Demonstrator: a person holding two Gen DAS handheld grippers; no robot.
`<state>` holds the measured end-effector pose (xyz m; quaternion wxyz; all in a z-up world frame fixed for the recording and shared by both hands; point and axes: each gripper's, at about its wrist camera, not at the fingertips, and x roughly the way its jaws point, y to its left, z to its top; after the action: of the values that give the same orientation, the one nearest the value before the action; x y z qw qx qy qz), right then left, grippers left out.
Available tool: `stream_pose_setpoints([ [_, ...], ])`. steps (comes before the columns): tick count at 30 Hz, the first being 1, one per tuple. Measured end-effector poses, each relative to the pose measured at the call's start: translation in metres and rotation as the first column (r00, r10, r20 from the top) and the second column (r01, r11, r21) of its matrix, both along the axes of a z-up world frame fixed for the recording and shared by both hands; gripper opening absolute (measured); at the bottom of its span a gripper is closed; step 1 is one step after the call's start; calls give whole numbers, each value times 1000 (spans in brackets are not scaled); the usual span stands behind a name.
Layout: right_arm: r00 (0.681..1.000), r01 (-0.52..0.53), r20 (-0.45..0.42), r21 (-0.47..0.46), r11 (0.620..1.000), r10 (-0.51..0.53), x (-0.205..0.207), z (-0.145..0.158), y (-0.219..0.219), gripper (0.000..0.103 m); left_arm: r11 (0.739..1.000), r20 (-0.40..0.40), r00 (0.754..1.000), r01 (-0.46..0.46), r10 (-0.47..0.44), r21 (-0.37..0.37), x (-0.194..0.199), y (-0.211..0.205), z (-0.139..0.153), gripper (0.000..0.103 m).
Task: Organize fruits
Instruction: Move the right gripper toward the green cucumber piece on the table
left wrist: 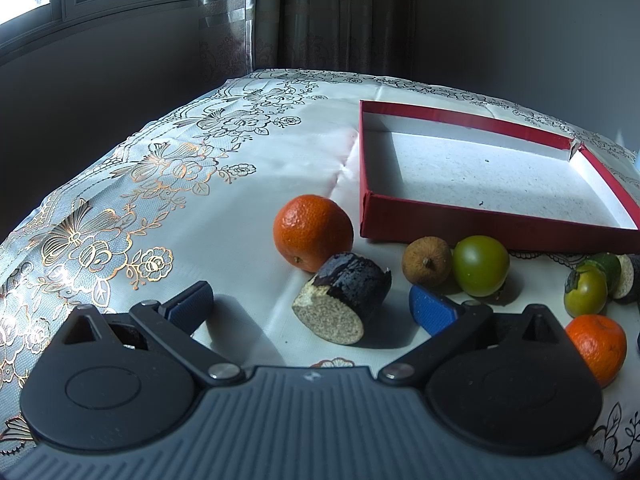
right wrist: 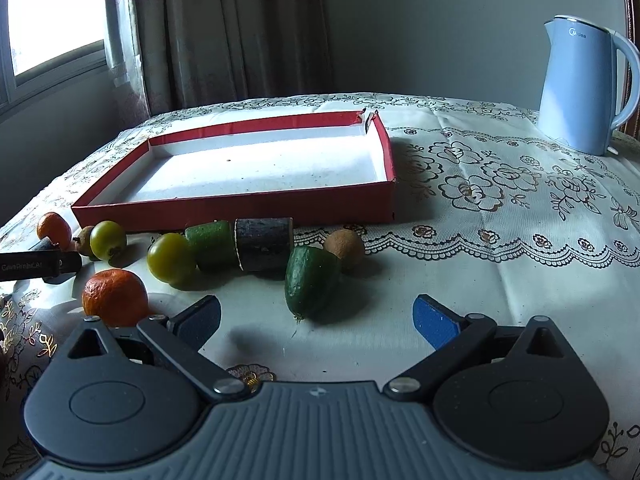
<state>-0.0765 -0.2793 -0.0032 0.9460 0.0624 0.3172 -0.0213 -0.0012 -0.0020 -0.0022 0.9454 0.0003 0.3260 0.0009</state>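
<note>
Near worktop's front edge: both hand-held grippers, left [left wrist: 311,306] and right [right wrist: 317,320], jaws apart, empty. Risk imo: round orange [left wrist: 313,232] rolls off when nudged; red box [left wrist: 496,222] wall blocks drop-in.

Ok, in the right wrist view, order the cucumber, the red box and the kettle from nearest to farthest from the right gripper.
From the right gripper, jaws open:
1. Cucumber, just ahead, near centre.
2. Red box, beyond the row of fruit, ahead and left.
3. Kettle, far back on the right.
</note>
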Motion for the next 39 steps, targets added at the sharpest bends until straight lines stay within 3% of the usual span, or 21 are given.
stream_pose_setpoints([
  [39,999,27,28,53,998,-28,-6,0,-8,103,1000,0,1000,0,0,-1,0,0,0,103],
])
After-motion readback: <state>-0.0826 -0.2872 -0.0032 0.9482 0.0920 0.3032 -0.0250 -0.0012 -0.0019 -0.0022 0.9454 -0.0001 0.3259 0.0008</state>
